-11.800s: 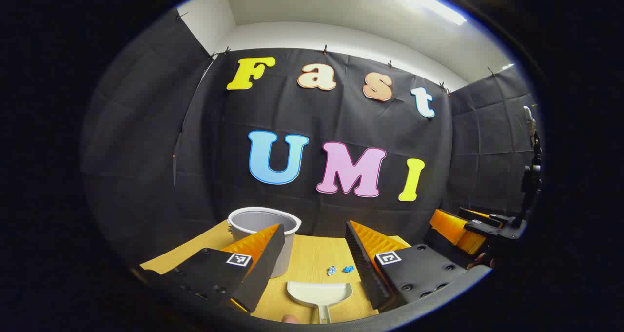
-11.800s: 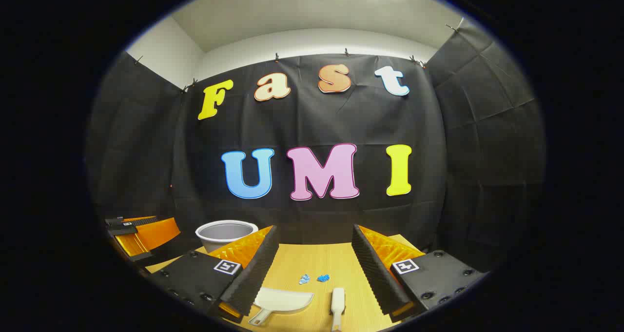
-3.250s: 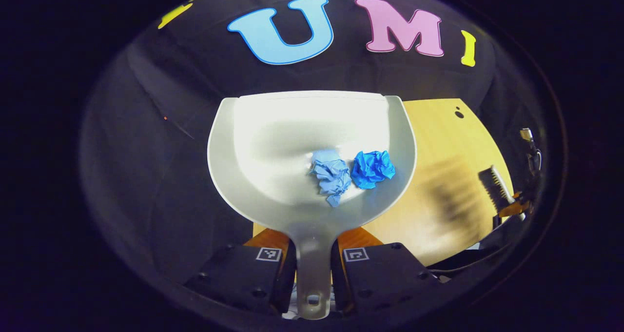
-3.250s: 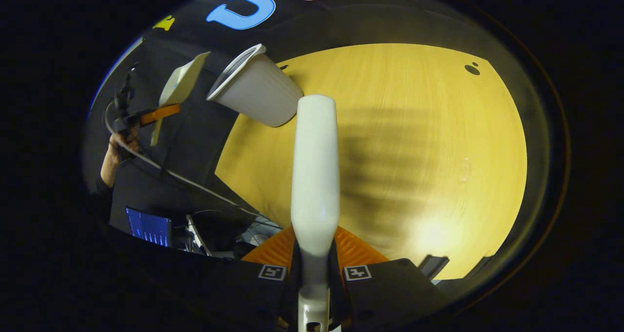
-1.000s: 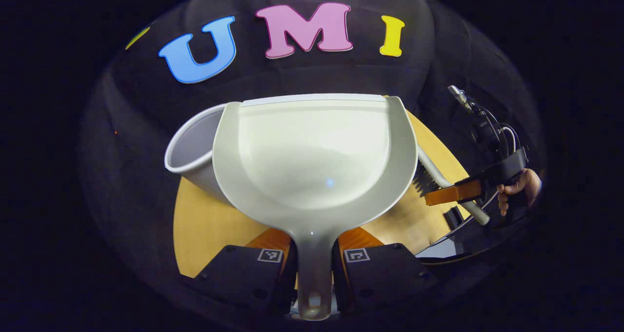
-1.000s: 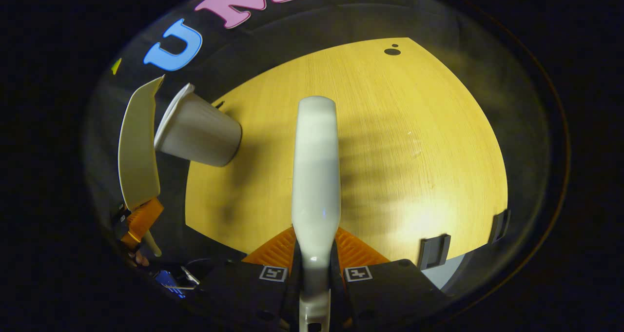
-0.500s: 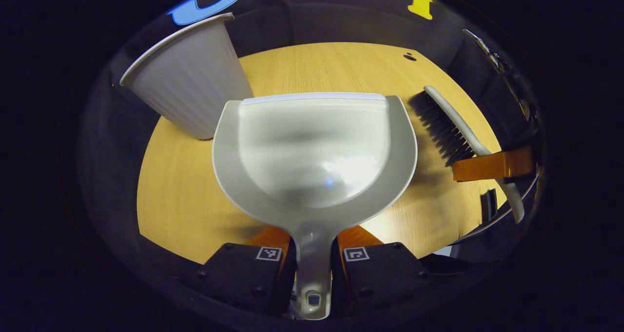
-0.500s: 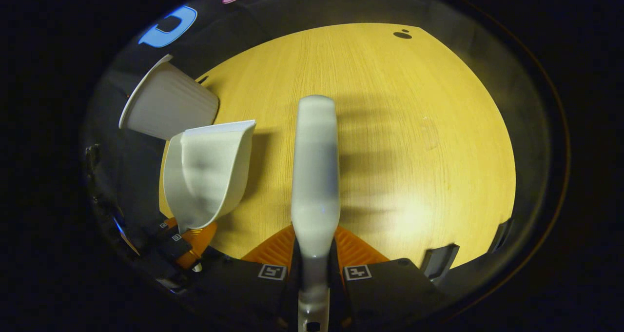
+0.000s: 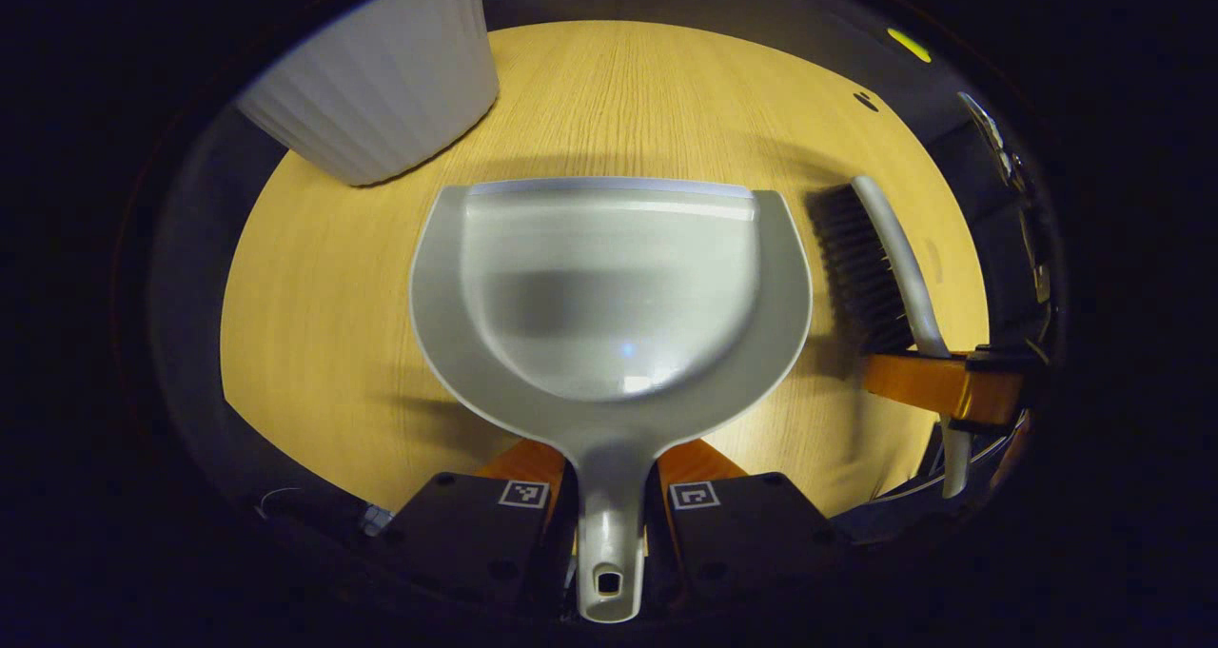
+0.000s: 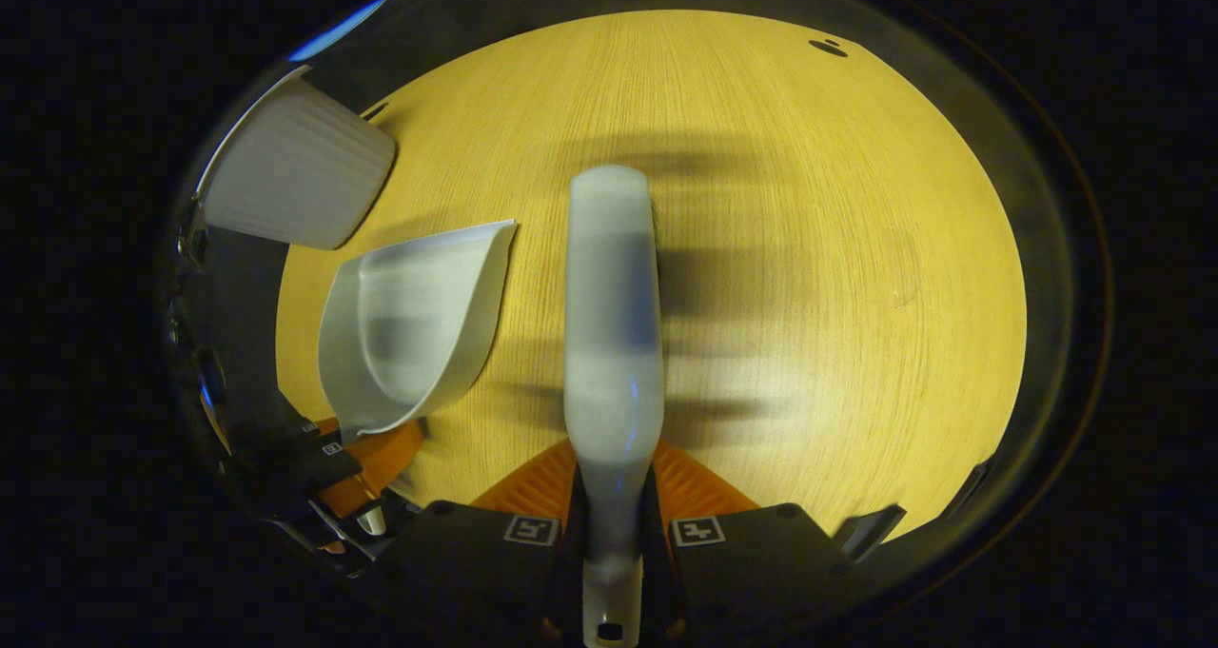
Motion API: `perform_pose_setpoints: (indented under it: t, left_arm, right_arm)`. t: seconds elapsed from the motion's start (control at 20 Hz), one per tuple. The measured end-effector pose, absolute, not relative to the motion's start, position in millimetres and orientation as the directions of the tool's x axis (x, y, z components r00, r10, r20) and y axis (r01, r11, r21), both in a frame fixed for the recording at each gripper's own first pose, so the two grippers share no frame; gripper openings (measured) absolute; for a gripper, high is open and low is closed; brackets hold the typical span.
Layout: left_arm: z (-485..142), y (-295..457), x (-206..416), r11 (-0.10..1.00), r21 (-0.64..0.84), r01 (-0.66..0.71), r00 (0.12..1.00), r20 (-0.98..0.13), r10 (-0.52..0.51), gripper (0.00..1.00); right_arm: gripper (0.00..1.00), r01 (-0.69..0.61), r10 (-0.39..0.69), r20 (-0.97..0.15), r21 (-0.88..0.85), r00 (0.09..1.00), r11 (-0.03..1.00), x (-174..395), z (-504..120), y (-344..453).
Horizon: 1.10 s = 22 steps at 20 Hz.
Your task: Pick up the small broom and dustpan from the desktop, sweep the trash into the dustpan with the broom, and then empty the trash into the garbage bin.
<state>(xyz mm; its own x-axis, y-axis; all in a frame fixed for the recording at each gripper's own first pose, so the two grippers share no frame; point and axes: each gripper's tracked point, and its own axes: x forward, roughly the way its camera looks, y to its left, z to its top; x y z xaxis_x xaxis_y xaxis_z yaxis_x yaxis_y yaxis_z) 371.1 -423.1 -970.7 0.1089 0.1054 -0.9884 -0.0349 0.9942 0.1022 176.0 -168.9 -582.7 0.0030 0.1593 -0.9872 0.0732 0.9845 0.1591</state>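
- Over the wooden desktop [image 9: 314, 277], your left gripper [image 9: 609, 496] has its fingers closed tight on the handle of the dustpan [image 9: 609, 305] — the pan is empty, its lip pointing away from you, low over the wood; whether it touches I cannot tell.
- Just right of the pan, your right gripper [image 10: 609, 524] clamps both fingers on the handle of the small broom [image 10: 614, 324], bristles facing the pan in the left gripper view.
- At the far left corner stands the ribbed white garbage bin [image 9: 381, 87], upright and well apart from both tools.
- No trash lies on the desktop or in the pan, so I judge the emptying done; the step in hand looks like setting the tools down.
- Lower the dustpan flat, lip and heel together, before you loosen — a tilted pan will rock or slide.
- Lay the broom beside it, not across it; keep the bristles off the pan's wall.
- Open each set of fingers only once the tool's weight sits on the wood, then draw straight back along the handle.
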Motion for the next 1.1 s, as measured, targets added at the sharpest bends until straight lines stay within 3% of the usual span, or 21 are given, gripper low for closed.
perform_pose_setpoints:
  t: [0.3, 0.35, 0.4, 0.45, 0.65, 0.7, 0.75, 0.8, 0.85, 0.9, 0.95, 1.1]
  left_arm:
    - [-976.4, -423.5, 364.6, 0.990, 0.130, -0.046, 0.042, -0.990, 0.132, 0.30]
    - [-977.1, -424.5, 364.1, 0.990, 0.131, -0.048, 0.028, -0.991, 0.133, 0.30]
    - [-976.4, -424.6, 363.3, 0.990, 0.131, -0.043, 0.020, -0.991, 0.132, 0.30]
    - [-976.5, -425.2, 363.9, 0.991, 0.128, -0.031, 0.017, -0.992, 0.128, 0.30]
    - [-968.0, -433.4, 359.7, 0.997, 0.075, 0.003, 0.017, -0.997, 0.075, 0.34]
    - [-963.1, -434.6, 359.3, 0.997, 0.078, 0.019, 0.033, -0.996, 0.077, 0.47]
    - [-956.5, -433.4, 359.7, 0.995, 0.090, 0.042, 0.050, -0.995, 0.088, 0.57]
    - [-948.4, -431.8, 360.0, 0.992, 0.107, 0.065, 0.073, -0.992, 0.102, 0.73]
    - [-940.0, -431.0, 358.8, 0.989, 0.125, 0.083, 0.095, -0.989, 0.117, 0.74]
    - [-928.9, -429.7, 357.8, 0.986, 0.139, 0.087, 0.121, -0.984, 0.128, 0.75]
    - [-917.4, -430.8, 355.1, 0.986, 0.144, 0.083, 0.153, -0.980, 0.130, 0.76]
    - [-872.1, -435.6, 348.9, 0.990, 0.123, 0.068, 0.246, -0.964, 0.103, 0.76]
  right_arm:
    - [0.31, 0.081, 0.155, -0.988, 0.154, -0.009, 0.985, 185.7, -592.7, -173.9]
    - [0.27, 0.086, 0.155, -0.988, 0.154, -0.004, 0.984, 186.4, -592.1, -174.2]
    - [0.33, 0.089, 0.162, -0.987, 0.162, 0.005, 0.983, 188.6, -589.2, -173.0]
    - [0.26, 0.087, 0.170, -0.985, 0.170, 0.014, 0.982, 190.2, -582.7, -171.0]
    - [0.56, 0.084, 0.199, -0.977, 0.205, 0.073, 0.975, 194.4, -560.6, -163.2]
    - [0.54, 0.085, 0.206, -0.974, 0.214, 0.092, 0.973, 194.7, -552.8, -163.6]
    - [0.60, 0.086, 0.208, -0.971, 0.218, 0.116, 0.972, 194.6, -542.6, -164.7]
    - [0.67, 0.082, 0.200, -0.969, 0.213, 0.143, 0.974, 196.1, -533.9, -167.3]
    - [0.73, 0.069, 0.182, -0.967, 0.197, 0.178, 0.978, 199.1, -523.5, -173.5]
    - [0.66, 0.055, 0.159, -0.963, 0.175, 0.217, 0.983, 201.2, -511.4, -180.3]
    - [0.75, 0.040, 0.141, -0.956, 0.156, 0.259, 0.987, 203.3, -498.2, -186.1]
    - [0.87, 0.031, 0.106, -0.907, 0.129, 0.407, 0.991, 208.7, -451.2, -196.8]
